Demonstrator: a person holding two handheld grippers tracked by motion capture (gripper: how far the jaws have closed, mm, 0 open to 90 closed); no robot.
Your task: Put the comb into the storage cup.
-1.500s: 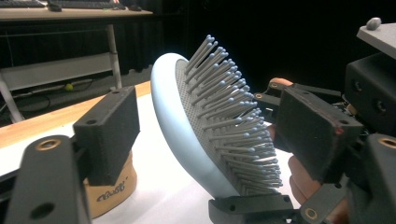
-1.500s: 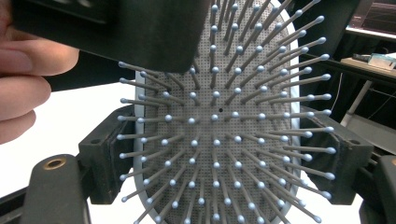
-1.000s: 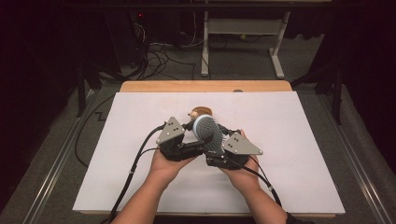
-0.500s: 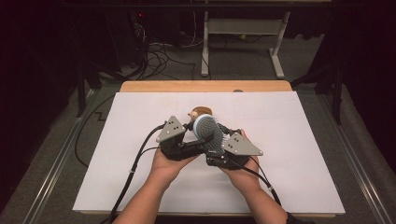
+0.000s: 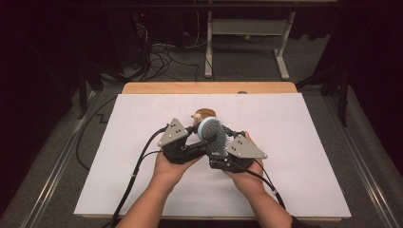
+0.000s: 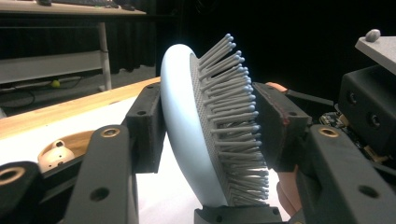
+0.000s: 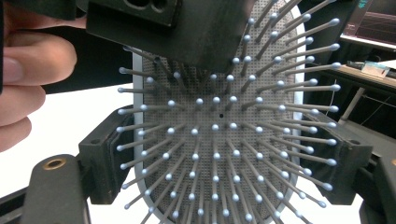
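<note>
A hairbrush (image 5: pixel 213 136) stands on edge above the middle of a table (image 5: pixel 304 190), between the left gripper (image 5: pixel 192 137) on its left and the right gripper (image 5: pixel 223 152) on its right. A wooden object (image 5: pixel 203 114) lies just behind them.

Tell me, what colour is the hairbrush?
Pale blue hairbrush, with grey bristles; clearest in the left gripper view.
</note>
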